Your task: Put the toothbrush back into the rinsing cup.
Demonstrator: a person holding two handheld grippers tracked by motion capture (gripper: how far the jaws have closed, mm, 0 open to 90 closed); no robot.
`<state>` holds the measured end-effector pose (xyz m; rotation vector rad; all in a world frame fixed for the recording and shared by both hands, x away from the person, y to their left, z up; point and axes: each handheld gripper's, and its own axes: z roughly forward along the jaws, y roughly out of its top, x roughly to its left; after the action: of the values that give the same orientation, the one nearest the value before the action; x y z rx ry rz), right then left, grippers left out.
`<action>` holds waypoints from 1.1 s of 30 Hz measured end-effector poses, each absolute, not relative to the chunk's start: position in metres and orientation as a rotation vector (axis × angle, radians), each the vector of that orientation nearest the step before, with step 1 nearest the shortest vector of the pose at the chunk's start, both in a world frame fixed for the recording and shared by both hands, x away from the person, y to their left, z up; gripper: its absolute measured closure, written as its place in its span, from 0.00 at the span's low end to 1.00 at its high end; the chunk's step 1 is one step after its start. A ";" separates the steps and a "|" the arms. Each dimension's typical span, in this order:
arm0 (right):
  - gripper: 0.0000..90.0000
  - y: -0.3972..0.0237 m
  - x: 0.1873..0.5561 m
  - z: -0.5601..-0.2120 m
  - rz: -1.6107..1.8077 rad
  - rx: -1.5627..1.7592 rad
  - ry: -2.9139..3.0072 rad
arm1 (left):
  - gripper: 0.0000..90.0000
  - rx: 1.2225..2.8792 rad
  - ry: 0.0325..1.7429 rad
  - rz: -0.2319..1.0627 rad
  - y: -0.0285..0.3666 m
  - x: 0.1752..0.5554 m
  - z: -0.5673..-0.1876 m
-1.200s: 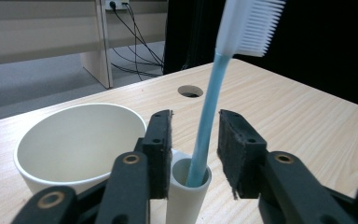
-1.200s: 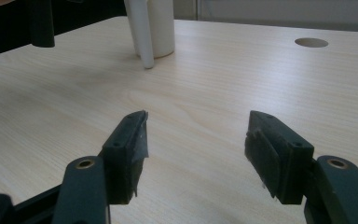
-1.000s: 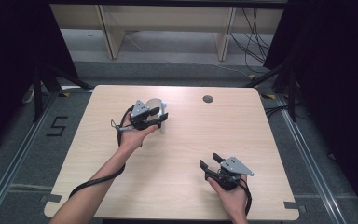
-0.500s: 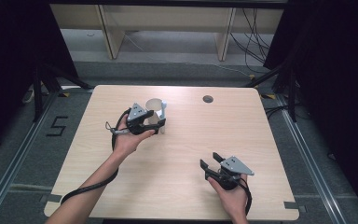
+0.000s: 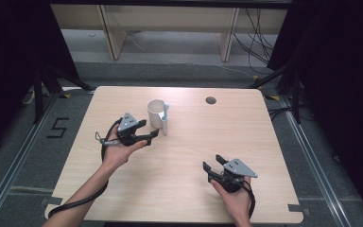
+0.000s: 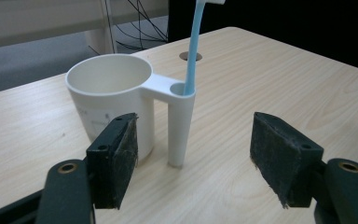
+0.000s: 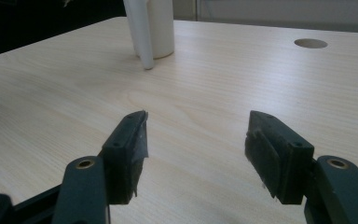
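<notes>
A white cup stands upright at the back middle of the table, with a hollow tube handle holding a light blue toothbrush. My left gripper sits just left of and nearer than the cup, pointing at it. Its jaws have just been opening and nothing is between them. In the left gripper view the cup, its tube and the toothbrush stand just beyond my left gripper. My right gripper rests open near the front right, holding nothing; its own view shows the right gripper and the cup far off.
The light wooden table has a round cable hole at the back right. Grey floor, shelving legs and cables lie beyond the far edge. Dark curtains stand on both sides.
My left gripper has let go of the cup, opened its jaws and drawn back to the left and toward the person. The cup stays upright. The right gripper has not moved.
</notes>
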<state>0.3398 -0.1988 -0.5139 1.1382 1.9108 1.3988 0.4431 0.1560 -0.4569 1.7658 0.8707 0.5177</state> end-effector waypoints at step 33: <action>0.44 -0.200 0.339 -0.512 1.391 1.141 1.917 | 0.36 1.693 0.914 0.549 0.226 0.357 -0.508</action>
<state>0.3389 -0.1999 -0.5122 1.1406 1.9167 1.3913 0.3574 0.2256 -0.5080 1.6928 0.9140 0.5489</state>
